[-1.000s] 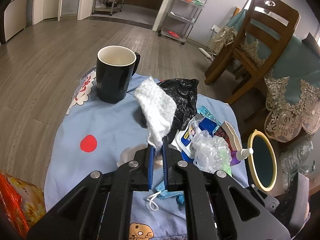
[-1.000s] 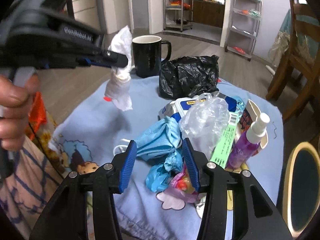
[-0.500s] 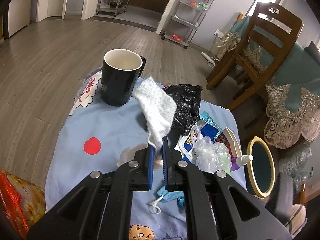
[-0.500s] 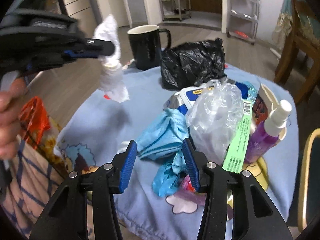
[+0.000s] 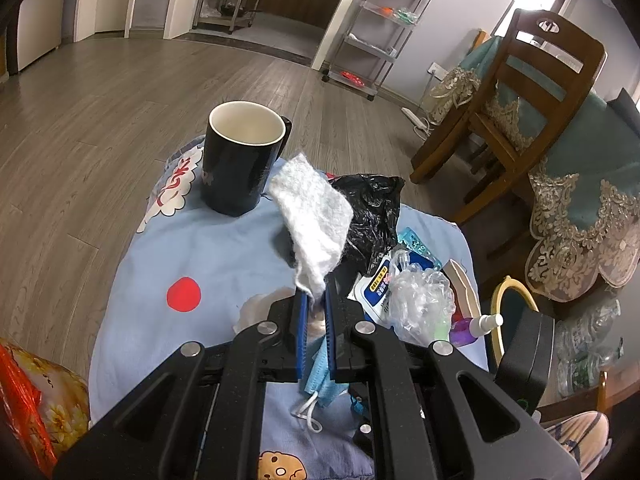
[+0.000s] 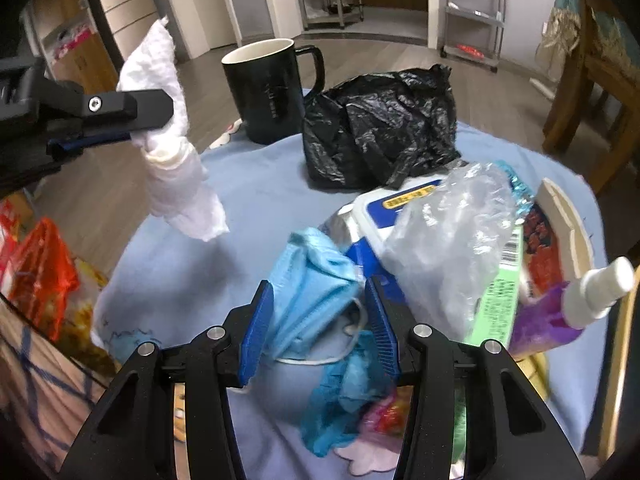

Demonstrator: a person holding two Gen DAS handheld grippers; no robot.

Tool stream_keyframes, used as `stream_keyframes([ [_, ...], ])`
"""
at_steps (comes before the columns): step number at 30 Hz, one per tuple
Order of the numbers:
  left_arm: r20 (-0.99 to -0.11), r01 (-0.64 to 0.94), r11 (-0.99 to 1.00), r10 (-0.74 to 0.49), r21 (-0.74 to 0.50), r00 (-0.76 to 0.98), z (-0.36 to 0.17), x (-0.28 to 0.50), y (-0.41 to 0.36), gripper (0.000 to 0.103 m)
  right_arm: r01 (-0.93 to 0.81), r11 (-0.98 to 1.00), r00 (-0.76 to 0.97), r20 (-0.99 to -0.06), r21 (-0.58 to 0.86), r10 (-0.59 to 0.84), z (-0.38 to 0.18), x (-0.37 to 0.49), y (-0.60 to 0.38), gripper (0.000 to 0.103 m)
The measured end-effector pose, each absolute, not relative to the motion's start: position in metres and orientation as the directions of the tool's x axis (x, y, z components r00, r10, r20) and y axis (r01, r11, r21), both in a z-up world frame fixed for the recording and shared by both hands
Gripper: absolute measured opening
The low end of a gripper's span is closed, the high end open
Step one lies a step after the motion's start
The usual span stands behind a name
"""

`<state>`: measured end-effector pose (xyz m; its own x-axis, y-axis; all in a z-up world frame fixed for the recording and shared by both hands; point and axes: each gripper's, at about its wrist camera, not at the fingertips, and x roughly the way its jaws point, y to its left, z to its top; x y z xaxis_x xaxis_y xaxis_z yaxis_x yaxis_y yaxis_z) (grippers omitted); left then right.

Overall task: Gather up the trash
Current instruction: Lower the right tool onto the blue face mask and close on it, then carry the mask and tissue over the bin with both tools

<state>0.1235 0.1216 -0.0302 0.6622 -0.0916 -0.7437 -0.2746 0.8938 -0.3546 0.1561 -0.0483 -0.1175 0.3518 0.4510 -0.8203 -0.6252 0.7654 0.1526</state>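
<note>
My left gripper point(image 5: 316, 304) is shut on a crumpled white tissue point(image 5: 312, 220) and holds it in the air above the blue cloth point(image 5: 208, 248); both also show in the right wrist view, the tissue point(image 6: 172, 152) hanging from the left gripper point(image 6: 156, 120). My right gripper point(image 6: 318, 320) is open, its jaws on either side of a crumpled blue face mask point(image 6: 316, 284) lying on the cloth. A black trash bag point(image 6: 380, 128) sits behind the litter pile. A clear plastic wrapper point(image 6: 444, 236) lies right of the mask.
A black mug point(image 6: 272, 88) stands at the far edge of the cloth. A wipes pack point(image 6: 380, 208), a purple spray bottle point(image 6: 560, 312) and a snack box point(image 6: 556, 232) lie at right. A round mirror point(image 5: 516, 312) and a wooden chair point(image 5: 532, 92) stand beyond. An orange bag point(image 6: 40, 264) is at left.
My left gripper has risen and drawn back with the tissue. My right gripper has closed in on the blue mask, which now lies between its jaws.
</note>
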Motion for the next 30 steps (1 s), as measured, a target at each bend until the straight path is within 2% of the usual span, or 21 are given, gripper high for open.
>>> stream_keyframes([
  [6,-0.743,-0.278,0.892,-0.09,-0.357,0.664,-0.03,0.123,0.123,0.006,-0.584,0.771,0.28,-0.828,0.254,0.485,-0.128,0.159,-0.042,0.049],
  [8,-0.742,-0.279,0.891,-0.089,-0.357,0.665,-0.03,0.122,0.123,0.006,-0.578,0.774,0.268,-0.837,0.257,0.477,-0.134,0.16,-0.039,0.035],
  [10,-0.742,-0.283,0.89,-0.087,-0.358,0.665,-0.03,0.123,0.124,0.006,-0.579,0.773,0.253,-0.844,0.259,0.473,-0.138,0.159,-0.034,0.031],
  [20,-0.741,-0.299,0.883,-0.078,-0.362,0.667,-0.03,0.122,0.128,0.006,-0.587,0.766,0.234,-0.851,0.262,0.47,-0.141,0.163,-0.013,0.031],
  [21,-0.741,-0.299,0.884,-0.077,-0.361,0.668,-0.03,0.122,0.129,0.006,-0.588,0.768,0.233,-0.856,0.255,0.462,-0.144,0.165,-0.01,0.029],
  [22,-0.741,-0.299,0.884,-0.075,-0.359,0.668,-0.03,0.122,0.129,0.006,-0.587,0.769,0.231,-0.858,0.252,0.458,-0.146,0.166,-0.009,0.02],
  [23,-0.74,-0.301,0.884,-0.072,-0.358,0.669,-0.03,0.122,0.129,0.006,-0.587,0.768,0.227,-0.859,0.256,0.46,-0.146,0.167,-0.008,0.016],
  [30,-0.717,-0.306,0.881,-0.053,-0.361,0.695,-0.022,0.121,0.133,0.006,-0.613,0.73,0.265,-0.792,0.302,0.55,-0.103,0.161,-0.025,0.01],
])
